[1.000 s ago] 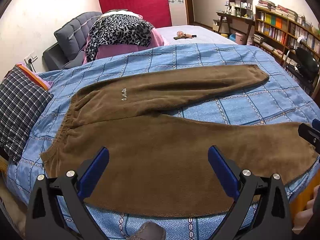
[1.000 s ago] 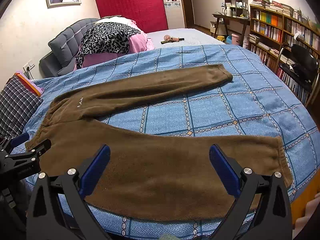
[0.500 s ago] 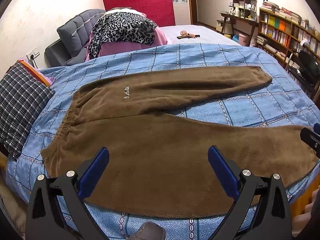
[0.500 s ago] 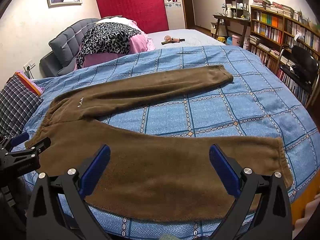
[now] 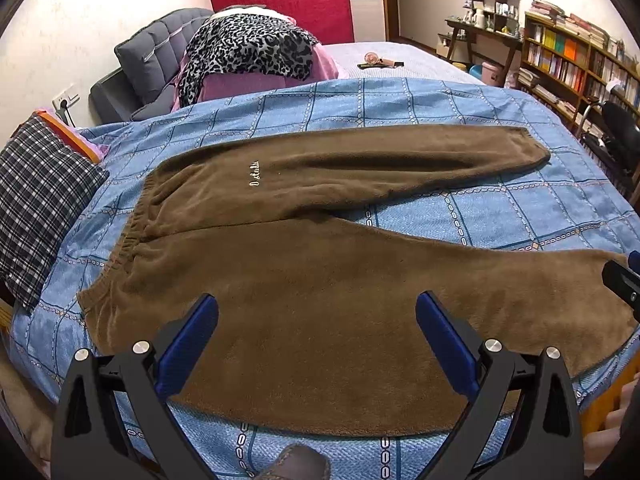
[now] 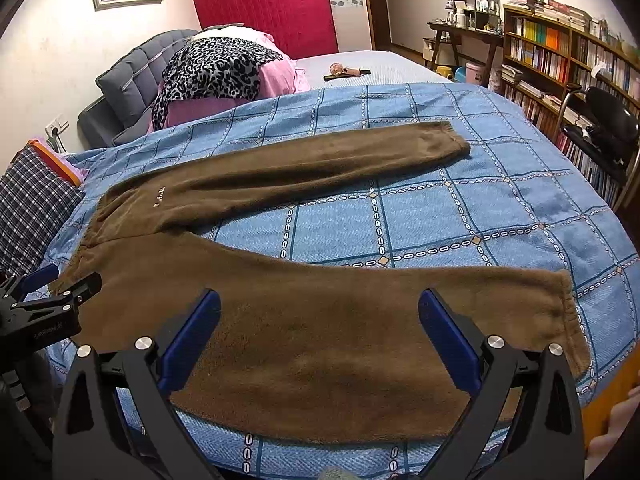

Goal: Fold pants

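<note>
Bedspread [image 5: 500, 216] of blue check covers the whole bed, and on it the brown fleece pants [image 5: 320, 280] lie flat and spread out, waistband toward the left near a plaid pillow [image 5: 36, 208], legs running off to the right. The two legs fork apart: the far leg [image 6: 320, 160] stretches toward the middle of the bed, the near leg [image 6: 340, 328] lies along the front edge with its cuff close to the right-hand corner. Small pale lettering [image 5: 254, 173] sits on the hip of the far leg. Behind the bed stand a grey padded headboard [image 5: 156, 56], a leopard-print cloth [image 5: 244, 46] heaped on pink bedding, and a bookshelf [image 6: 560, 56] on the right.

The left gripper [image 5: 317, 332] hangs over the upper part of the near leg, its blue-padded fingers [image 5: 192, 340] spread wide with nothing between them. The right gripper [image 6: 320, 332] hangs over the lower part of the same leg, likewise spread wide and empty.
</note>
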A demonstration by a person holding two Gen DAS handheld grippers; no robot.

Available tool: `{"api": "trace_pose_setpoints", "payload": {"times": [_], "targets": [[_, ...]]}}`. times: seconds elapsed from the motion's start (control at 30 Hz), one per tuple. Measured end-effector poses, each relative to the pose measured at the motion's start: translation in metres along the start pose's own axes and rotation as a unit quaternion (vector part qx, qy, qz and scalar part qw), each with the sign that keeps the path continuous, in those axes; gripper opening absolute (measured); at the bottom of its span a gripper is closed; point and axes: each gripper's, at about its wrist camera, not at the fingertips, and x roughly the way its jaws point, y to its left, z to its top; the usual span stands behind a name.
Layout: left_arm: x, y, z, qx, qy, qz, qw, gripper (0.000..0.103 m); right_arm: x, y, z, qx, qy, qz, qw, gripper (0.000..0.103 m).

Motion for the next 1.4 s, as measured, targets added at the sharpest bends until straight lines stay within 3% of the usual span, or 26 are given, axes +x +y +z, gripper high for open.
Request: {"api": "trace_pose_setpoints", "payload": {"times": [0.6, 0.73, 0.87, 1.17, 1.4], "targets": [[0.027, 0.016, 0.014, -0.013, 0.01, 0.019, 0.9997, 0.098, 0.028, -0.005, 0.011, 0.009, 0.029, -0.005, 1.0, 0.1], [0.039, 0.025, 0.022, -0.018, 0.011, 0.034, 0.9992, 0.098, 0.022, -0.004, 0.023, -0.017, -0.042, -0.053, 0.998, 0.1], [0.057, 0.047, 0.033, -0.04, 0.014, 0.051, 0.9978, 0.098, 0.024, -0.001, 0.036, -0.038, -0.082, -0.084, 0.992, 0.1], [0.1, 0.104, 0.056, -0.074, 0.031, 0.096, 0.9922, 0.098, 0.066, -0.006, 0.047, -0.012, -0.046, -0.066, 0.997, 0.1], [0.151, 0.172, 0.083, -0.113, 0.043, 0.139, 0.9829, 0.098, 0.096, -0.007, 0.055, -0.005, -0.019, -0.053, 0.998, 0.1]]}}
